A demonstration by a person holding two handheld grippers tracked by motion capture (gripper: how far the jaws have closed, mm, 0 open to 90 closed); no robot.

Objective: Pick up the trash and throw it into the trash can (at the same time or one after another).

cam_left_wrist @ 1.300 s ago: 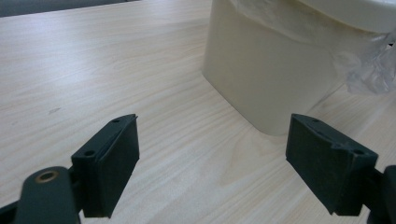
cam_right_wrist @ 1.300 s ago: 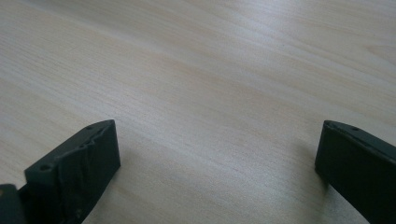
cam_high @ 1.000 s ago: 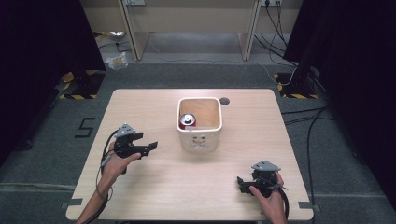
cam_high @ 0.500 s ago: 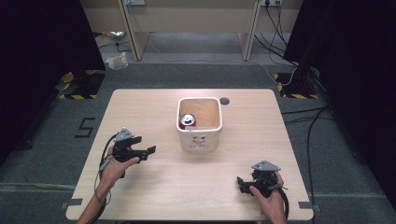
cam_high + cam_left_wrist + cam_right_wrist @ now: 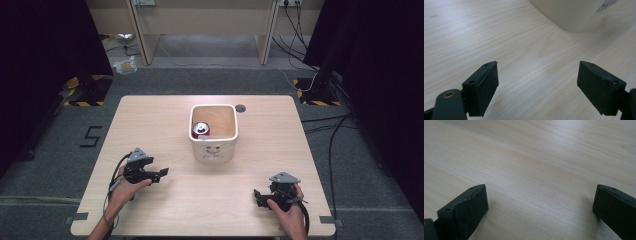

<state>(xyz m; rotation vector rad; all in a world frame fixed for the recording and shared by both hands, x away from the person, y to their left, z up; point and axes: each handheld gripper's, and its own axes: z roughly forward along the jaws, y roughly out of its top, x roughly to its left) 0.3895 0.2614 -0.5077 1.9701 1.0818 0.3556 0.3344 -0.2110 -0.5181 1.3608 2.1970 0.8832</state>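
Observation:
A cream square bin [image 5: 214, 150] stands at the table's middle, with a red can [image 5: 201, 130] lying inside at its left. My left gripper [image 5: 161, 173] rests low over the table, left of the bin, pointing right, jaws open and empty. In the left gripper view the bin's wall [image 5: 574, 15] rises ahead of the open gripper [image 5: 537, 87]. My right gripper [image 5: 257, 196] sits near the front right of the table, pointing left, open and empty. The right gripper view has bare wood between the spread jaws of that gripper [image 5: 540, 207].
The wooden table [image 5: 150, 120] has a dark round hole [image 5: 240, 107] just behind the bin's right corner. Grey carpet surrounds the table, with desk legs and cables at the back. Tape marks sit at the table's front corners.
My left gripper has drawn back a little toward the front edge, away from the bin. The right gripper has stayed put.

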